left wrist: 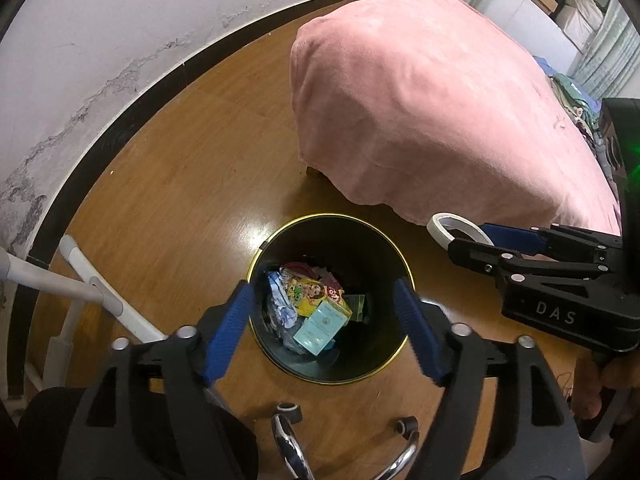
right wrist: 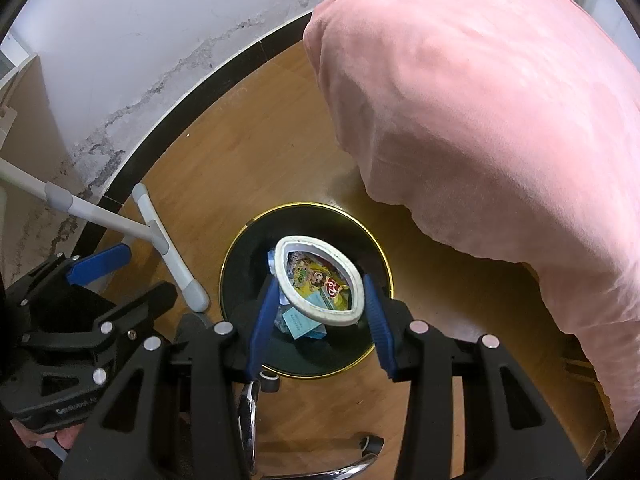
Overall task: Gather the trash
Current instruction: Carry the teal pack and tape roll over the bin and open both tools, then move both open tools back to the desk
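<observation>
right wrist view: right gripper (right wrist: 322, 304) lower centre of frame, blue fingers (right wrist: 262, 320) closed partway onto a white tape roll (right wrist: 320, 282), roll squeezed into an oval between them
tape roll position: hanging over the mouth of the trash bin (right wrist: 236, 258), centre frame; bin contents visible through the roll's hole
left wrist view: left gripper (left wrist: 326, 326) bottom centre, blue fingers (left wrist: 228, 334) spread wide with nothing between them, framing the bin
right gripper from left wrist view: enters at right edge (left wrist: 460, 236), tape roll (left wrist: 454, 230) at its tip, right of and above the bin rim in frame
left gripper from right wrist view: lower left of frame (right wrist: 98, 264), one blue finger showing
trash bin: black, round, gold rim (left wrist: 332, 216), standing on wooden floor (left wrist: 192, 184)
bin contents: colourful snack wrapper (left wrist: 302, 292), light teal box (left wrist: 320, 326), crumpled paper (left wrist: 280, 304)
pink blanket: draped over furniture (left wrist: 420, 100), upper right in both views, well above the bin in frame
white tube frame: left side (left wrist: 86, 280), on the floor near the wall (left wrist: 100, 32)
chrome chair base: bottom edge (left wrist: 288, 440), just below the bin in frame
</observation>
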Demonstrator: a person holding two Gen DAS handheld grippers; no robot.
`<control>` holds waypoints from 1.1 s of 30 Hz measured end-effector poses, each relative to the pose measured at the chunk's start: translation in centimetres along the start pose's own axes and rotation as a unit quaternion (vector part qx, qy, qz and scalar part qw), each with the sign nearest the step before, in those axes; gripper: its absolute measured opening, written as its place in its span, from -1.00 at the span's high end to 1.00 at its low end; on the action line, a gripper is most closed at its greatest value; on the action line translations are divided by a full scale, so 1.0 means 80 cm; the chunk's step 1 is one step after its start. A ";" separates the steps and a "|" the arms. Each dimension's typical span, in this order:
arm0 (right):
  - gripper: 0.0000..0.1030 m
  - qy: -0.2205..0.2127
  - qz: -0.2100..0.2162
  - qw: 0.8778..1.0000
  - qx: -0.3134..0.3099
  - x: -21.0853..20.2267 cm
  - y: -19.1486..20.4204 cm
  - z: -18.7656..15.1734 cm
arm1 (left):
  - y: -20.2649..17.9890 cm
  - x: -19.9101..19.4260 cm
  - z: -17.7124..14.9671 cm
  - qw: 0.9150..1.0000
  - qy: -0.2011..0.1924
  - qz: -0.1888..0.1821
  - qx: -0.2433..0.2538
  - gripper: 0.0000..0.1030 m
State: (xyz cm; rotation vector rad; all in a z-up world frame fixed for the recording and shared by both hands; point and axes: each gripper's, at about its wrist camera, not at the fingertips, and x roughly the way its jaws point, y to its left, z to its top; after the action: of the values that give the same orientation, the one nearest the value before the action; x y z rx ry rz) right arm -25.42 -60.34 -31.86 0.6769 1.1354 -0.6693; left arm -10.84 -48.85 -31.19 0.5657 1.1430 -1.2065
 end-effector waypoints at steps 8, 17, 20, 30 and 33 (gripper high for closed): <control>0.16 -0.008 0.009 1.000 0.002 -0.009 0.004 -0.001 | -0.006 -0.017 0.003 1.000 -0.015 -0.015 0.003 -0.79; -0.38 -0.023 0.021 0.999 0.013 -0.023 0.007 -0.004 | -0.006 -0.052 -0.001 0.999 -0.029 -0.001 0.022 -0.81; -0.39 -0.031 0.022 0.999 0.014 -0.035 0.008 -0.003 | -0.019 -0.076 0.000 0.999 -0.037 -0.004 0.039 -0.81; -0.67 -0.155 -0.008 0.988 -0.004 -0.182 0.022 0.019 | -0.046 -0.288 0.000 0.984 -0.151 -0.040 0.088 -0.83; -0.67 -0.191 0.006 0.981 -0.032 -0.227 0.065 0.030 | -0.005 -0.364 -0.012 0.975 -0.205 0.013 0.089 -0.86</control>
State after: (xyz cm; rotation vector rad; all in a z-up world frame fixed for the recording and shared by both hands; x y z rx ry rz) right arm -25.11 -56.56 -13.18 0.4734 0.7935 -0.7138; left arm -9.79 -35.67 -5.20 0.4352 0.6815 -1.3364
